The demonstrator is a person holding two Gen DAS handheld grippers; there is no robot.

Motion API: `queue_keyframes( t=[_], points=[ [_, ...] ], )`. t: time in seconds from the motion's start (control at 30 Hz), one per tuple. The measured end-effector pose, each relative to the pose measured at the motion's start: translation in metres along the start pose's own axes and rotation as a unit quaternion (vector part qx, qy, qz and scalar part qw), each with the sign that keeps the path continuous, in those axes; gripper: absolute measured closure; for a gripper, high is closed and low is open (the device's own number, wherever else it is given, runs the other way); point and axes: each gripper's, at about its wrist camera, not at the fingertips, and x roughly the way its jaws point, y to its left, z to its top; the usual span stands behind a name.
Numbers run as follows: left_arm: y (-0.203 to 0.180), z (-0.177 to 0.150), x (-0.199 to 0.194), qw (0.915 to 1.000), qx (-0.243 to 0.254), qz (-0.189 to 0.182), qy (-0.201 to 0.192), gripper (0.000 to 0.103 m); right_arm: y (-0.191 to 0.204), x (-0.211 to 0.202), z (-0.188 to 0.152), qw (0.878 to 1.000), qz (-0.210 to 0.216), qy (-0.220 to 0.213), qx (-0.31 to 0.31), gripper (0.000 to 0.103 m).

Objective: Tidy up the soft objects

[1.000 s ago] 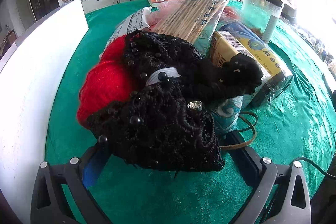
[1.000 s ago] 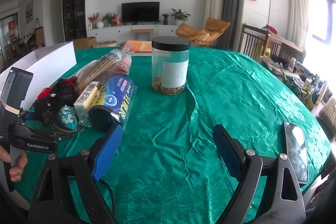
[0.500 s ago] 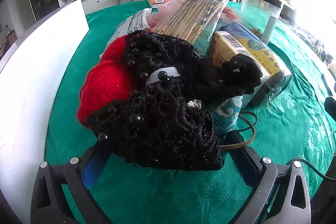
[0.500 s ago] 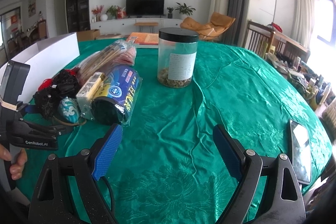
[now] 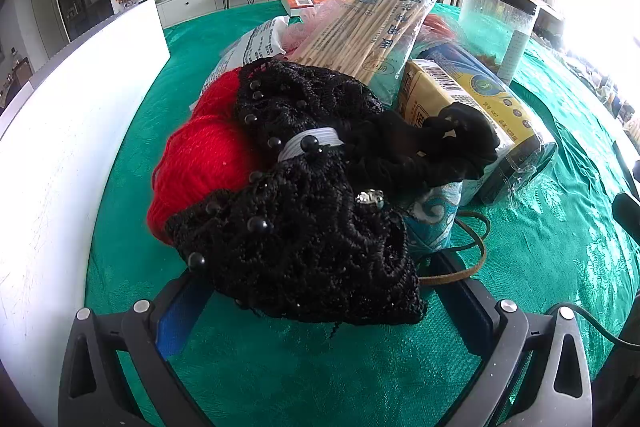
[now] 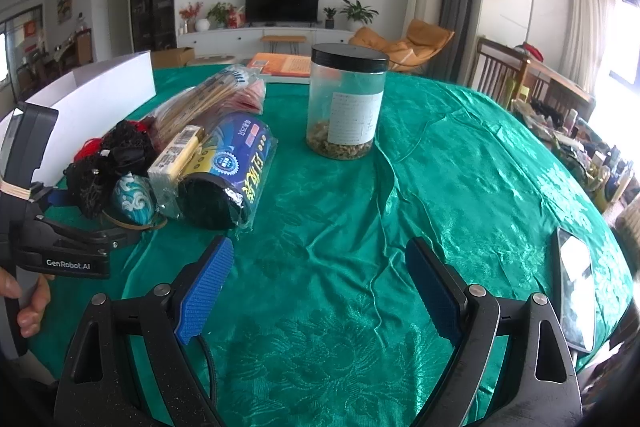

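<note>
Black beaded crochet cloth (image 5: 304,239) lies bunched on the green-covered counter (image 5: 552,251), its near edge between the spread fingers of the left hand-held gripper (image 5: 320,291); whether the pads touch it I cannot tell. Against its left side sits red yarn (image 5: 200,163), and a black fabric piece (image 5: 420,147) is draped over its far right part. A teal patterned pouch (image 5: 432,223) pokes out beside it on the right, with a brown cord (image 5: 468,263) looping onto the cloth cover. Behind the pile lie a bag of wooden sticks (image 5: 364,31), a yellow box (image 5: 436,95) and a blue wrapped roll (image 6: 236,167). A white box (image 5: 60,131) stands along the left. The right hand-held gripper (image 6: 320,291) hovers with jaws wide apart over bare green cloth, well apart from the pile. A clear jar (image 6: 346,107) with a black lid stands beyond it, and a phone (image 6: 576,287) lies at the counter's right edge.
</note>
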Motion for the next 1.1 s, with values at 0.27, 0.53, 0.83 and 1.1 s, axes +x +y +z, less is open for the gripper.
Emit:
queue_keyframes(
  t=[0.27,0.53,0.83,1.1],
  points=[
    [0.0,-0.001,0.0,1.0,0.0,0.001,0.0,0.0,0.0,0.001,0.0,1.0,0.001,0.001,0.0,0.013],
    [-0.001,-0.001,0.0,1.0,0.0,0.001,0.001,0.0,0.0,0.001,-0.001,1.0,0.001,0.001,0.0,0.013],
    [0.0,-0.002,0.0,1.0,0.001,0.002,0.001,0.0,-0.001,0.002,-0.001,1.0,-0.002,0.0,0.003,0.013],
    [-0.002,-0.003,-0.001,1.0,0.001,0.002,0.001,0.0,-0.024,0.012,-0.004,0.998,0.011,0.022,0.06,0.013]
  ],
)
